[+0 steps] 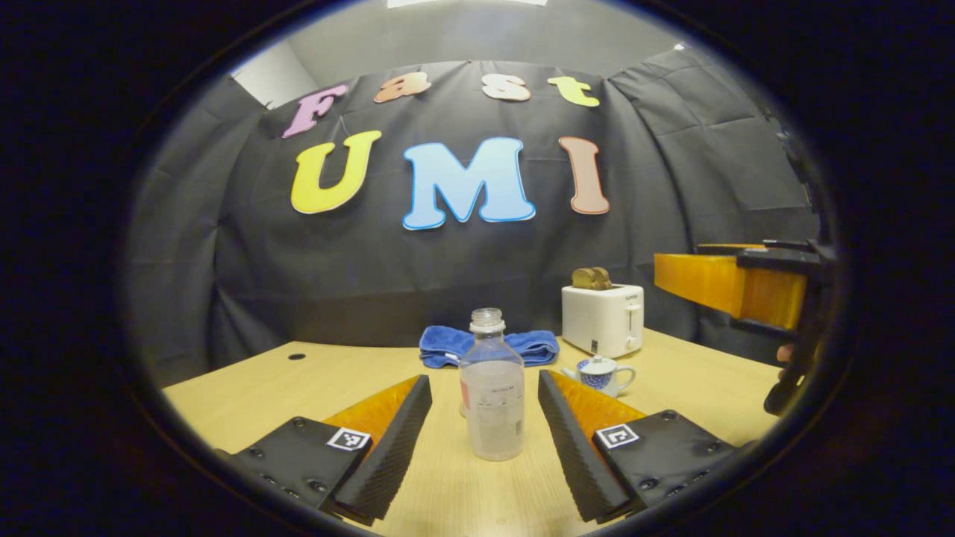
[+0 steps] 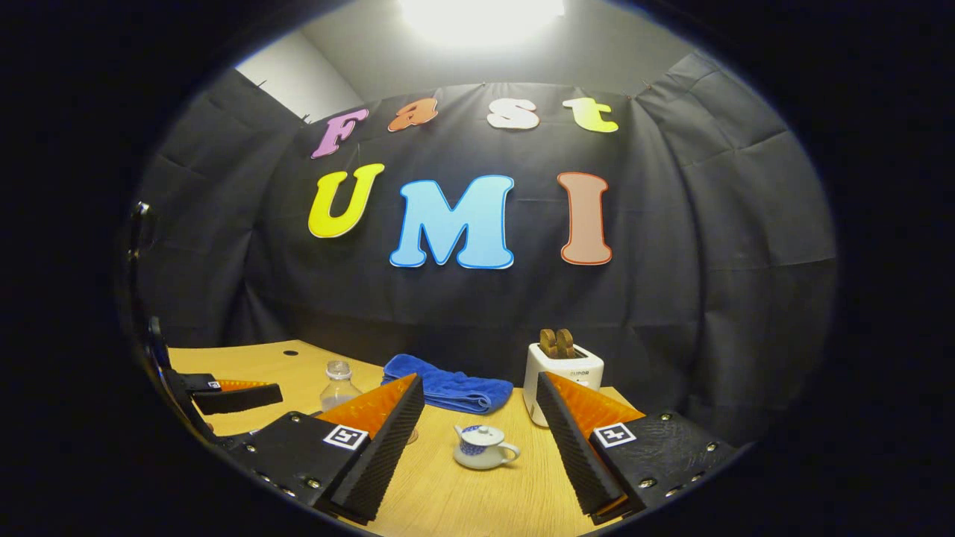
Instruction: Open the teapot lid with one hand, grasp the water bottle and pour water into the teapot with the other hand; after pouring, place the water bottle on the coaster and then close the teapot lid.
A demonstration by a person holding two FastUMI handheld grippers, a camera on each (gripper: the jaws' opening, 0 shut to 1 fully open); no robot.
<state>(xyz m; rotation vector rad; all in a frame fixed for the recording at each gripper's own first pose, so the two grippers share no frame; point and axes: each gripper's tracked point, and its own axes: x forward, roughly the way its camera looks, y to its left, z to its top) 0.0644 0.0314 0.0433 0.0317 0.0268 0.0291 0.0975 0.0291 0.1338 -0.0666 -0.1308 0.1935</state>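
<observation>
Teapot (image 2: 483, 446) first, since that's what everything hinges on: it's sitting lid-on in front of the right gripper (image 2: 481, 440), framed between its two wide-spread fingers with nothing pinched. In the right gripper view it's dead ahead at 12 o'clock, spout side toward the left, handle toward 3 o'clock, and not touched yet.

Over on the other side, the left gripper (image 1: 485, 418) is also spread wide, with the water bottle (image 1: 492, 388) standing upright between the fingers, cap off as far as I can tell. Gap on both sides, so no grip yet. From the left gripper view the teapot (image 1: 601, 374) is off at about 1 o'clock behind the bottle, the toaster (image 1: 603, 319) just past it, and a blue towel (image 1: 489, 345) folded at 12 o'clock toward the back of the table (image 1: 254, 388). I can't make out a coaster for sure, maybe something under the bottle, too hidden to call.

My read: nothing's started, lid step is up. For doing it well, I'd bring the right gripper down so the fingertips straddle the little knob on the lid, not the lid rim, and close gently. Lift straight up so the pot doesn't drag or tip. Meanwhile the left one should squeeze the bottle around mid-body, below the shoulder, since thin plastic like that will probably squish.
</observation>
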